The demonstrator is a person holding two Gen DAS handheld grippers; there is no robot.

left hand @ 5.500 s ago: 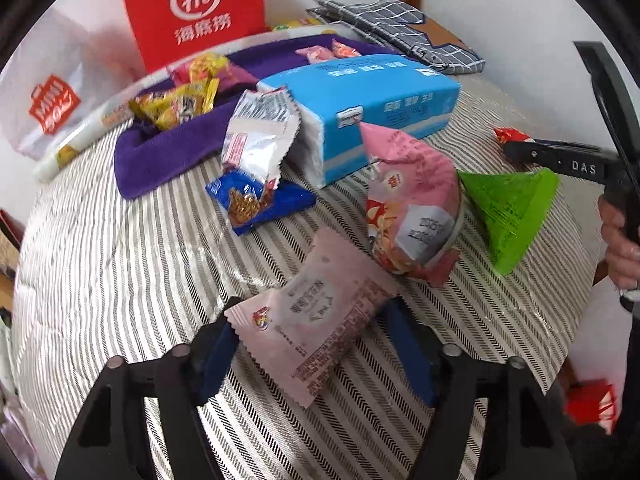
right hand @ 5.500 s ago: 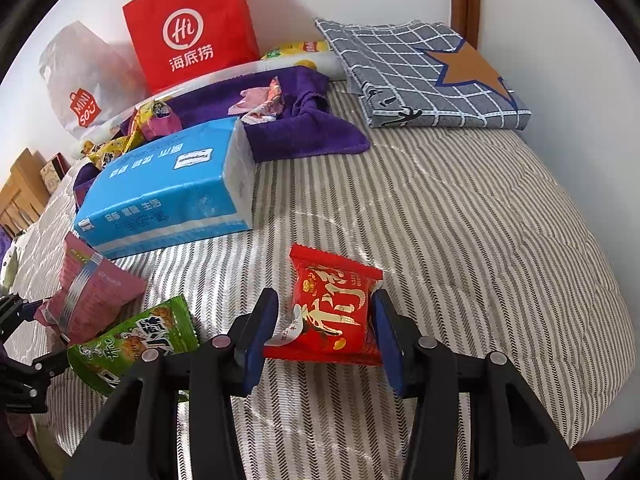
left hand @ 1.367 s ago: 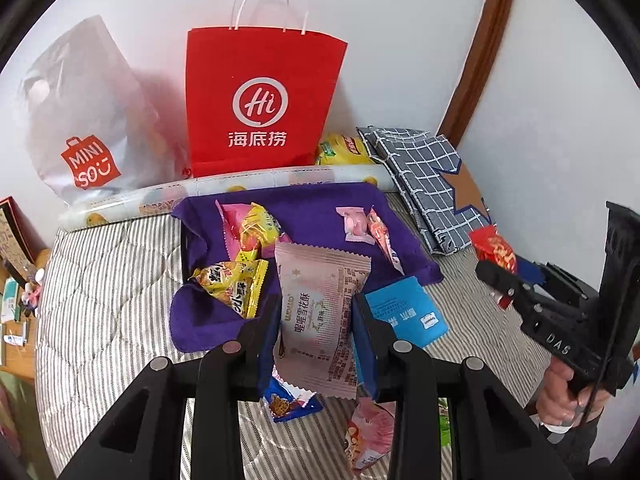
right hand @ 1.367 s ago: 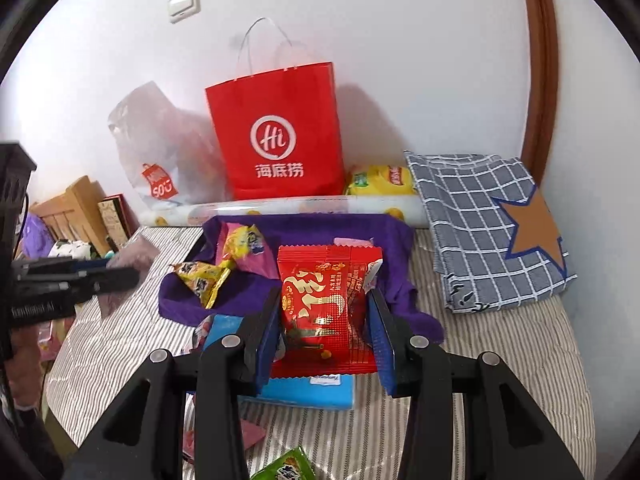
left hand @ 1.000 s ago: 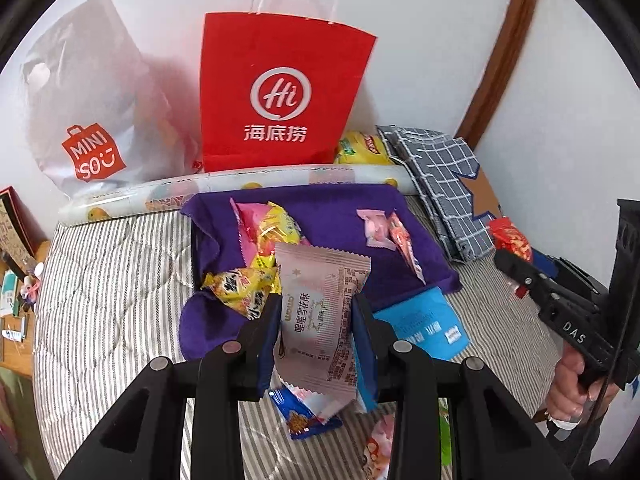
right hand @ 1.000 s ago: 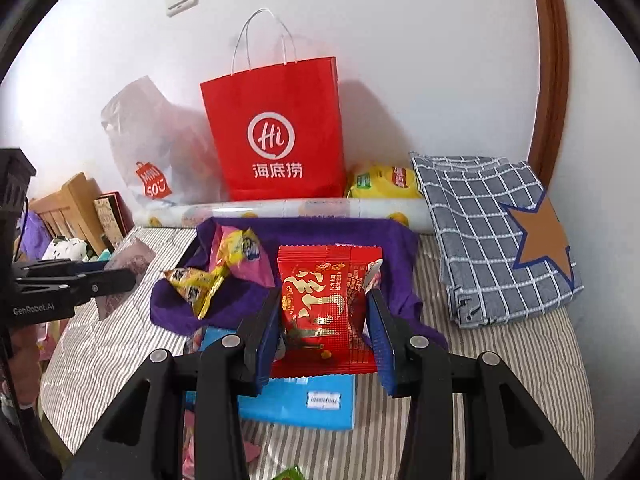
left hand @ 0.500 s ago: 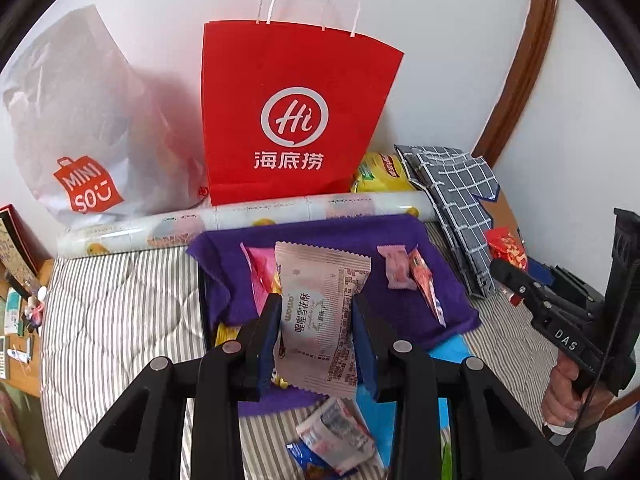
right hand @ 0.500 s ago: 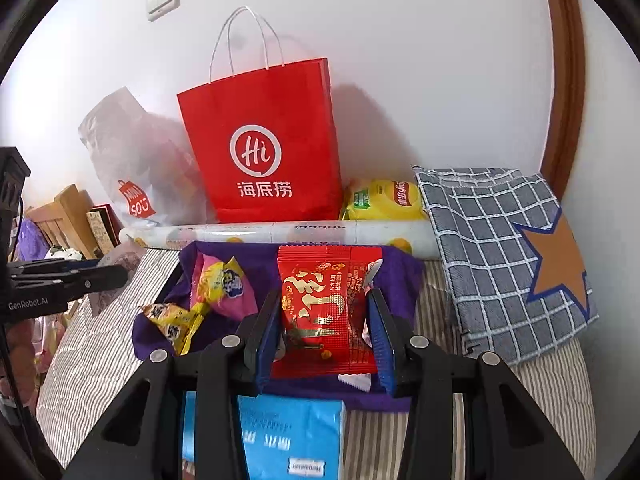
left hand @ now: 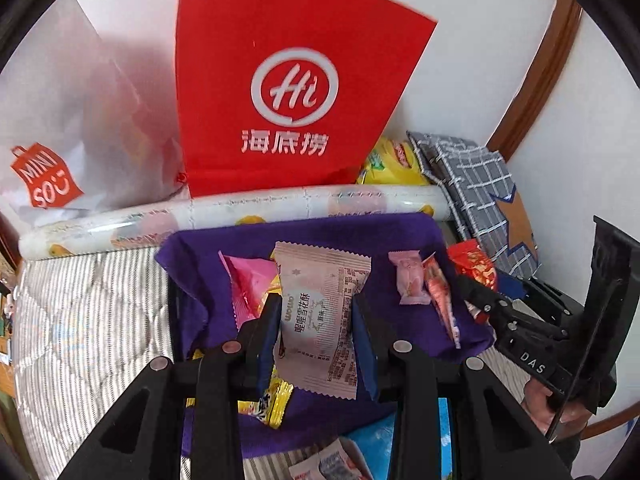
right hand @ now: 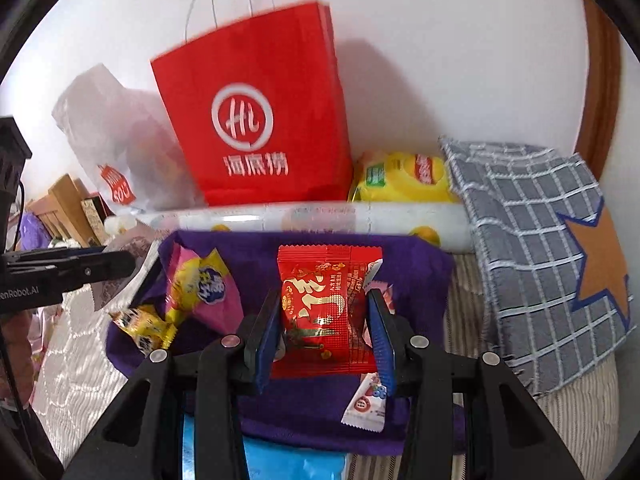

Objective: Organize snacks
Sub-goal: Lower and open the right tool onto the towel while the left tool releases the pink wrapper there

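A striped bed (left hand: 80, 320) carries a purple cloth (right hand: 420, 276) strewn with snacks. Above the cloth's near part, the left gripper (left hand: 316, 320) is clamped on a pale pink snack packet (left hand: 320, 312), and the right gripper (right hand: 326, 326) pinches a red snack packet (right hand: 324, 312). Beyond the cloth lies a printed roll (right hand: 312, 216), then a red paper bag (right hand: 256, 128) against the wall.

2 tools (left hand: 316, 322) (right hand: 326, 328), 2 bags: 1 red bag (left hand: 288, 80), 1 white bag (left hand: 80, 120); 1 purple cloth (left hand: 304, 232).
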